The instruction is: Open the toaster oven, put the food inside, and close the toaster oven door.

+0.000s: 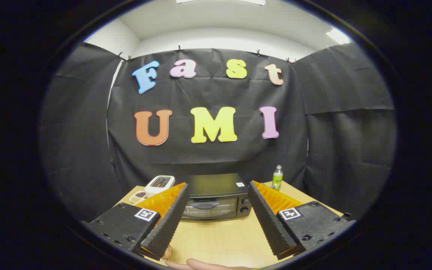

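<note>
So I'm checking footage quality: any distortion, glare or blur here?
Gripper view: strong fisheye bending at the edges; the toaster oven beyond the open hand-held gripper looks sharp, its door glass faintly reflective; a bright ceiling light blows out; the table is evenly lit.

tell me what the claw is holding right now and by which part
Nothing. The claw is open, its fingers spread over bare table, with the closed oven beyond them.

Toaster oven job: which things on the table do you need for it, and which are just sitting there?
Needed:
toaster oven, door shut, beyond the fingers
gripper, open, holding nothing
small dish of food, probably

Just sitting there:
white toaster, left of the oven
green bottle, right of the oven
</note>
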Tool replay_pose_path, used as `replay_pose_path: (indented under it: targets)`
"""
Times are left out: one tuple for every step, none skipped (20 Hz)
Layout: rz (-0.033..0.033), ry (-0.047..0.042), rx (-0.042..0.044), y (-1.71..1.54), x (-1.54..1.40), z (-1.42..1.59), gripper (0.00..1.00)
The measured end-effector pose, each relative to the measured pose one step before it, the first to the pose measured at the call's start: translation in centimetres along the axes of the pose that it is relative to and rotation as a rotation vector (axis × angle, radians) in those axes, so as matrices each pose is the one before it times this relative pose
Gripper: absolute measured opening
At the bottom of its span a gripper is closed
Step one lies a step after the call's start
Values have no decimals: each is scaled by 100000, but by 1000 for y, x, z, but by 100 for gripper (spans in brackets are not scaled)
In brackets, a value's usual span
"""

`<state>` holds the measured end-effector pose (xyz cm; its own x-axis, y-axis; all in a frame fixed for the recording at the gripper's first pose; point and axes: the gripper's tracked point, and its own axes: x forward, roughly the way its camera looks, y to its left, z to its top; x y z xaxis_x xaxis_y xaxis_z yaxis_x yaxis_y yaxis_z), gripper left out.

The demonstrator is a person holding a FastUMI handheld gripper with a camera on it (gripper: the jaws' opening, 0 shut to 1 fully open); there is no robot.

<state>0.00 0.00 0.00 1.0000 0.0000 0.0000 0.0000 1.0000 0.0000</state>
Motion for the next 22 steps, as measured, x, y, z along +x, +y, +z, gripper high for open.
replay_pose_path:
  targets:
    - [224,-616,358,41,-69,321,100]
    - [-317,-334,152,71,134,394,100]
    - [-500,-64,48,-63,91,157,100]
    - [74,206,14,198,-21,239,100]
    - [361,505,150,372,-42,54,100]
    - [481,184,109,365,35,286,100]
    - [425,251,-195,294,41,100,100]
    - [622,60,-323,513,60,253,100]
    - [1055,75,-720,595,2,21,100]
    - [1681,215,-1163,712,-24,120,100]
    - [2243,-3,-748,675,-89,45,100]
    - [1246,206,-153,333,-216,51,100]
    - [224,-832,210,-157,-238,89,100]
    - [-346,-1224,133,-48,-106,476,100]
    - [-455,399,-1882,-48,150,23,100]
    - [-541,14,-1378,-68,70,113,100]
    - [-863,-331,338,-63,257,266,100]
    - [270,721,954,62,260,-114,100]
    - [216,1411,1195,131,410,-444,100]
    - [490,1085,461,-1,502,-285,100]
    - [219,979,-305,-164,577,-281,100]
    - [-1005,963,319,-435,759,-237,100]
